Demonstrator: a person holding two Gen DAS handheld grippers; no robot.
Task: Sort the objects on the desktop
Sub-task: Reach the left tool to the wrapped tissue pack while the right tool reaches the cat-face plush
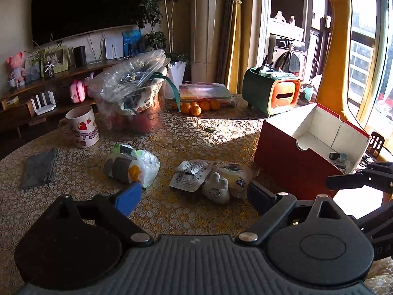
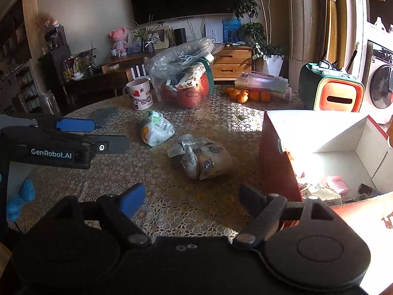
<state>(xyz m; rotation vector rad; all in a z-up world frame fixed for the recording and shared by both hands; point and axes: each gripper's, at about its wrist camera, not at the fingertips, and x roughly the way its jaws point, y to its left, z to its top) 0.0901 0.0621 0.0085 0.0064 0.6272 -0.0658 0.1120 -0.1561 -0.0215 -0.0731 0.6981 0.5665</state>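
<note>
— Well, how do the tongs stand?
— Left tongs gape wide, nothing between them; right tongs also spread, empty (both low over the bench).
— And the things?
— Just ahead lies a clear packet, left of it a white bag; the red box stands right, a mug farther back.
</note>
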